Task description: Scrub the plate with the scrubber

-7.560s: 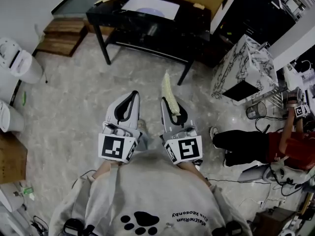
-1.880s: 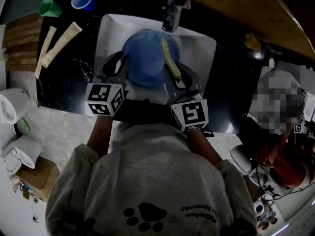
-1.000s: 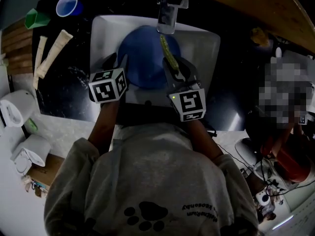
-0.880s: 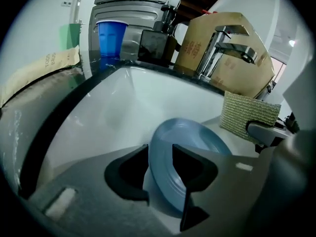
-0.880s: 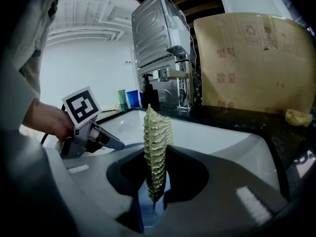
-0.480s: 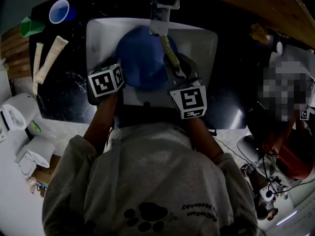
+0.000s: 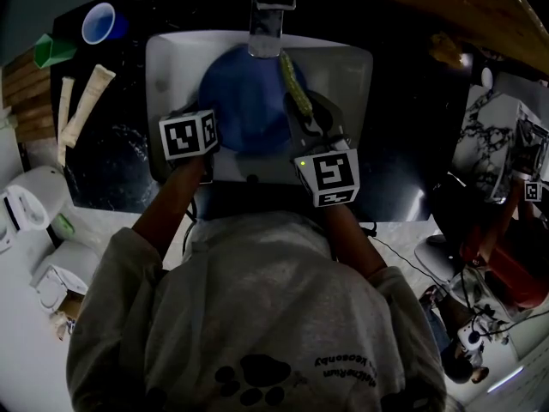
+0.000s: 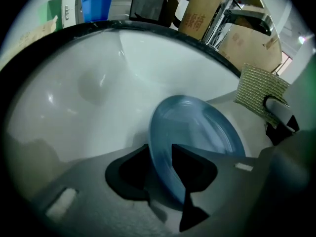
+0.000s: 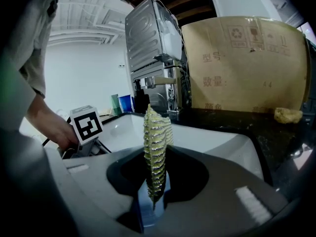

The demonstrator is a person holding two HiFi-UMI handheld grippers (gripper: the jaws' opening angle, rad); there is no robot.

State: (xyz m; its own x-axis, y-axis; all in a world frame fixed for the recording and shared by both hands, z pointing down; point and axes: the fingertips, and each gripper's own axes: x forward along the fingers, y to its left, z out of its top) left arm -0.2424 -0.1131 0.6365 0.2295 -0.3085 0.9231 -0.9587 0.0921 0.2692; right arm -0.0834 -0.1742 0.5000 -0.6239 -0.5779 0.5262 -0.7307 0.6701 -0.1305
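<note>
I am closing my left gripper's (image 8: 159, 151) wide jaws around the near rim of the blue plate (image 8: 197, 127), lying in the white sink (image 7: 343, 67), to steady it, while my right gripper (image 9: 155, 186) is clamping the yellow mesh scrubber (image 9: 157, 137) upright, ready for scrubbing.

A blue plastic cup (image 7: 100, 21) and a green plastic container (image 7: 51, 50) are seen at the black speckled worktop's (image 7: 111, 161) far left corner, with two long beige packets (image 7: 86, 106) just beside them. A steel tap (image 7: 268, 28) is mounted behind the white rectangular sink (image 7: 343, 84).
</note>
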